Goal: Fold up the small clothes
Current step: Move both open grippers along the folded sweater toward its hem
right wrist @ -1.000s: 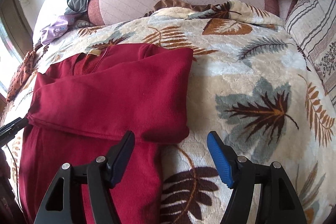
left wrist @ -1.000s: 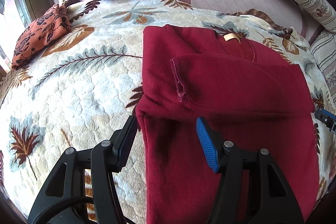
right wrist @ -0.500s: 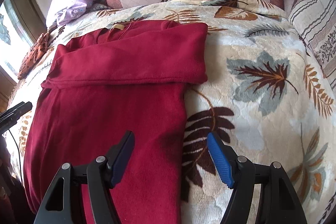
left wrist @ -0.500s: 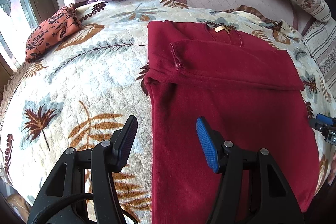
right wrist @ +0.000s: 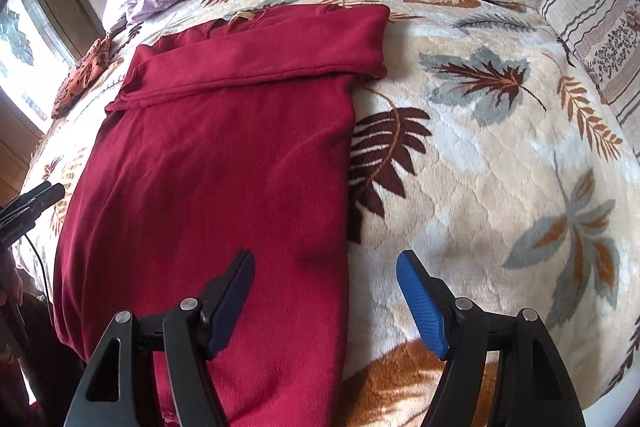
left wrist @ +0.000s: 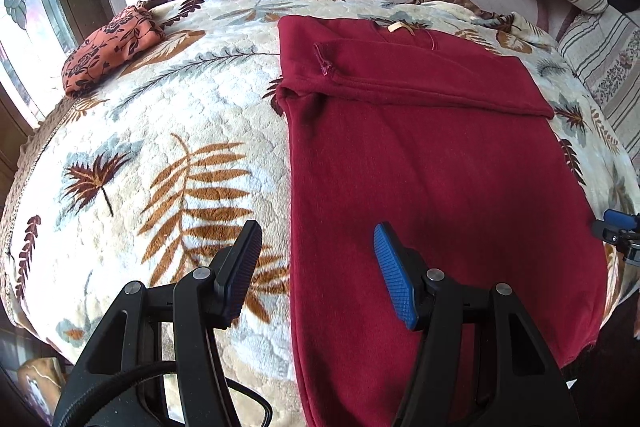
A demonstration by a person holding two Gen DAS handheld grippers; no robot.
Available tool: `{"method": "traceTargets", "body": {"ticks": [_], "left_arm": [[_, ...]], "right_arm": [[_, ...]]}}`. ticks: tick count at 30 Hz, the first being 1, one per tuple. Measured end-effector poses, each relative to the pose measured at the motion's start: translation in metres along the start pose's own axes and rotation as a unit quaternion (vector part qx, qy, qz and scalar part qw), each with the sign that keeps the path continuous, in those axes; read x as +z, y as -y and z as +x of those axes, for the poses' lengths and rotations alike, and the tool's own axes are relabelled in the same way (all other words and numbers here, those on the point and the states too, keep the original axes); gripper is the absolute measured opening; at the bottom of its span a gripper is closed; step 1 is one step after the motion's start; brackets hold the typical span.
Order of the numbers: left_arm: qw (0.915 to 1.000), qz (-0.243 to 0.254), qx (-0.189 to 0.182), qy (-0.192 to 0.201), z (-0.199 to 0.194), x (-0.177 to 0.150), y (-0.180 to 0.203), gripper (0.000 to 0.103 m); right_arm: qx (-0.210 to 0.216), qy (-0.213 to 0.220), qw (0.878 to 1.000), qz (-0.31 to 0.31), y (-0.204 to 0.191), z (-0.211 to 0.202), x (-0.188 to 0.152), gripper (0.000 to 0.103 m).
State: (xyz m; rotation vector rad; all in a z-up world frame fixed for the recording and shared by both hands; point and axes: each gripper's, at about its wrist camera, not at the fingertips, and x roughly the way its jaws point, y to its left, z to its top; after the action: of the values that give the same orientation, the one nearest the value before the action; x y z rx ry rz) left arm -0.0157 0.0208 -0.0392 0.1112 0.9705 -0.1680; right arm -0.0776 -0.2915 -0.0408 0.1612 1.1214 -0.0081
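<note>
The left tongs (left wrist: 316, 267) are standing open and empty, straddling the left edge of the red top (left wrist: 432, 187), while the right tongs (right wrist: 326, 291), their jaws having just been opening further, are gaping empty over its right edge. The top is lying flat on the leaf-print blanket (right wrist: 500, 147), sleeves folded across the chest, with bare blanket stretching wide on both sides. Its hem is running out of frame below, hidden behind the tongs.

Red garment's hem (left wrist: 440, 387) cut off below (behind the tongs), neck label (left wrist: 397, 27) print unreadable
</note>
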Motion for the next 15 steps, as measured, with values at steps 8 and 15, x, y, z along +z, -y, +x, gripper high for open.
{"method": "traceTargets", "body": {"ticks": [8, 15], "left_arm": [[1.0, 0.002, 0.007, 0.0, -0.009, -0.019, 0.0, 0.059], [0.9999, -0.001, 0.009, -0.006, -0.012, -0.03, -0.003, 0.059]], "right_arm": [[0.002, -0.009, 1.0, 0.003, 0.002, -0.005, -0.023, 0.071], [0.005, -0.014, 1.0, 0.007, 0.002, -0.008, -0.033, 0.071]]}}
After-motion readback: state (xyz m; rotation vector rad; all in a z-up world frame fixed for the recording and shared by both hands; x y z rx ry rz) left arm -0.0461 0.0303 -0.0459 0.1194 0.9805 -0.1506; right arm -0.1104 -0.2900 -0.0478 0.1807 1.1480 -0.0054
